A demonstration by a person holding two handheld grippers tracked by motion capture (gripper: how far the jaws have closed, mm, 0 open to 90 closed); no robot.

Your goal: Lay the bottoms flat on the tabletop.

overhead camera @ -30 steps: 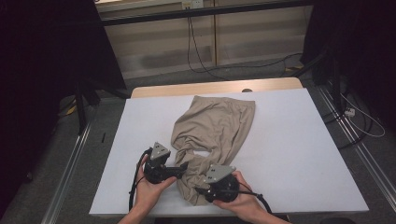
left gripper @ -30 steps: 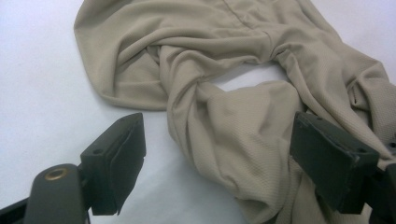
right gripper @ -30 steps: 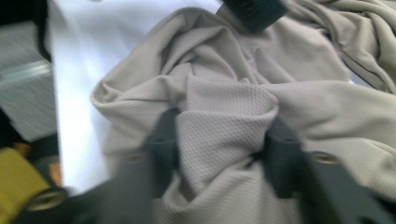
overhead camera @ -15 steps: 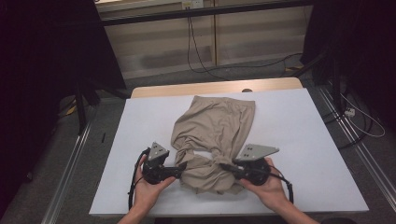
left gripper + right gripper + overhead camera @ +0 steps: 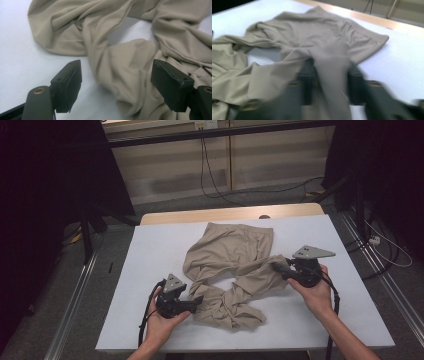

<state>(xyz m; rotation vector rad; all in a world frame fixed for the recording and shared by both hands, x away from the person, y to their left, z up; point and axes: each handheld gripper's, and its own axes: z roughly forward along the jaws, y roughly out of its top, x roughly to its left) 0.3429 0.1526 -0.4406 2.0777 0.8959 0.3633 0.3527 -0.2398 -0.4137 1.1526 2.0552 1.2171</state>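
the work in hand looks like spreading out a crumpled beige garment (image 5: 227, 270), probably a pair of trousers, on the white desk (image 5: 150, 250). the garment lies in the middle of the desk, its wide waist end flat toward the far edge and its near part twisted into a bunched rope that curls toward the person.

the right gripper (image 5: 280, 268) sits at the garment's right edge with a fold of the fabric running between its jaws; they have just been opening, and the blurred right gripper view does not let me tell whether the pads press the cloth. the left gripper (image 5: 116, 82) rests low at the near left of the bunch, jaws wide, with a ridge of cloth lying between them but not pinched; they have just been closing a little.

i judge this as the pulling-apart step, barely begun. the next move calls for the left jaws to close on that ridge, then both hands to draw outward so the twist unwinds.
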